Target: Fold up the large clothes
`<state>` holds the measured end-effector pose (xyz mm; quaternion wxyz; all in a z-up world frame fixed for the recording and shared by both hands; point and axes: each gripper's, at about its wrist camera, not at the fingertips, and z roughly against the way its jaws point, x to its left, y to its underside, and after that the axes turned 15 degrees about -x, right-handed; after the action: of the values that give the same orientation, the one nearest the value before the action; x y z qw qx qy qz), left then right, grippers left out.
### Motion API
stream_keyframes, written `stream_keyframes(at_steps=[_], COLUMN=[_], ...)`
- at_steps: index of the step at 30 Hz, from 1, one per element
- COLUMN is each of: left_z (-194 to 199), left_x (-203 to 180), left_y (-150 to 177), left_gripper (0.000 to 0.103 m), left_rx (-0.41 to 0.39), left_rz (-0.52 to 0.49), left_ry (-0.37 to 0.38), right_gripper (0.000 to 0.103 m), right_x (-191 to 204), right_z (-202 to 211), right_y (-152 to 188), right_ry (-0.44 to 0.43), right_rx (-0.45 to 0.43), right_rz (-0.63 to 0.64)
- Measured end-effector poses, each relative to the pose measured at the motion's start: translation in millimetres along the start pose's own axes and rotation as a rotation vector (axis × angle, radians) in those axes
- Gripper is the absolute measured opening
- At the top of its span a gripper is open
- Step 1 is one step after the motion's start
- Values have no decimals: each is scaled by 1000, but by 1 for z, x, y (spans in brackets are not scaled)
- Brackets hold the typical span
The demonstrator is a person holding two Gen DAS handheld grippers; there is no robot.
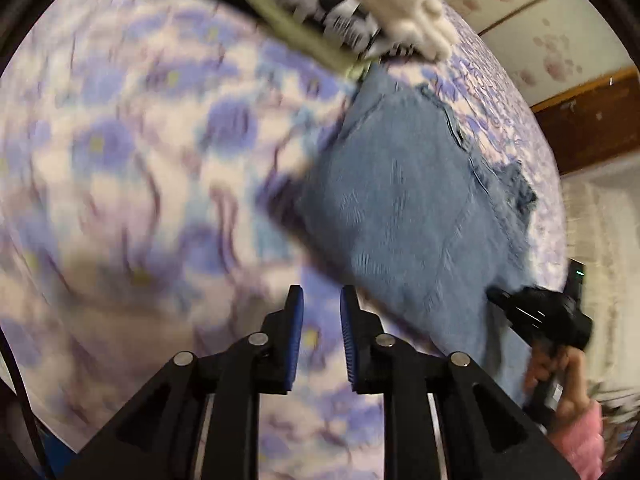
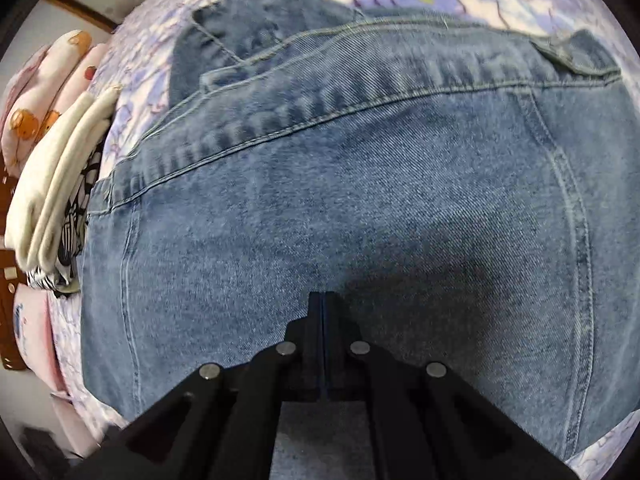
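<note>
Denim jacket on floral bedsheet, folded clothes beside

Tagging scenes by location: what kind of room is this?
Most likely a bedroom at home. A floral purple bedsheet covers a bed, with a denim garment spread on it, folded clothes stacked beside it, and flower-patterned wallpaper behind.

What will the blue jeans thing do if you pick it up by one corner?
The denim garment would probably droop and unfold, since it lies soft and creased on the bedsheet. Its thick seams and layers suggest it is fairly heavy. The rough weave likely grips well, not slippery.
</note>
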<state>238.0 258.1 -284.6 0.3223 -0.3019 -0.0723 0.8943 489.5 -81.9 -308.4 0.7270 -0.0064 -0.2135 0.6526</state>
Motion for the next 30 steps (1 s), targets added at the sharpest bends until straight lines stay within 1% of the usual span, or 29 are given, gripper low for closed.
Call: stream_keyframes(at_steps=[1,3,4,5,7,8,11,13,15,17,20,22,23,24,25,26,27,28,30], left_z=[-3,-11,-15,-17,-24,-29,-52,-70,-87,-99,-113,-116,-115,-113,-112,-109,-106,-102,-91], left_x=[6,14,15,16,13,12,12,12,13,14,13,7,5,4,1,0,-3,-7,-17], left_y=[4,9,9,8,3,0,-11,-20,-29,-38,-44,-48,-49,-48,-48,-48,-50,-52,-55], left_gripper=[18,25,36,52,61,62,62,61,61,61,64,64,61,55,46,40,36,30,28], left_rx=[24,48,51,46,22,13,17,25,34,32,45,53,54,50,44,41,36,34,12], left_rz=[33,82,96,99,104,116,154,174,189,219,251,228,211,197,188,187,186,180,138], left_ry=[26,71,96,115,172,198,251,294,312,346,346,332,320,290,263,256,261,271,282], right_gripper=[0,0,0,0,0,0,0,0,0,0,0,0,0,0,0,0,0,0,0], right_x=[0,1,3,3,-1,-3,-8,-10,-11,-9,2,10,15,19,24,27,30,33,34], right_z=[-1,-2,-2,-3,-4,-4,-3,-1,1,1,-4,-11,-13,-14,-16,-17,-17,-19,-19], right_y=[-3,-5,-6,-7,-9,-11,-11,-10,-9,-6,-3,-3,-4,-5,-6,-5,-4,-4,-2], right_ry=[0,2,0,-6,-24,-33,-40,-29,-17,-2,23,51,67,83,94,100,102,100,89], right_rx=[13,31,39,48,61,65,62,52,43,28,12,18,25,32,35,35,30,24,10], right_rz=[9,44,63,68,36,15,1,4,-4,-23,-16,-9,-2,11,24,42,60,66,59])
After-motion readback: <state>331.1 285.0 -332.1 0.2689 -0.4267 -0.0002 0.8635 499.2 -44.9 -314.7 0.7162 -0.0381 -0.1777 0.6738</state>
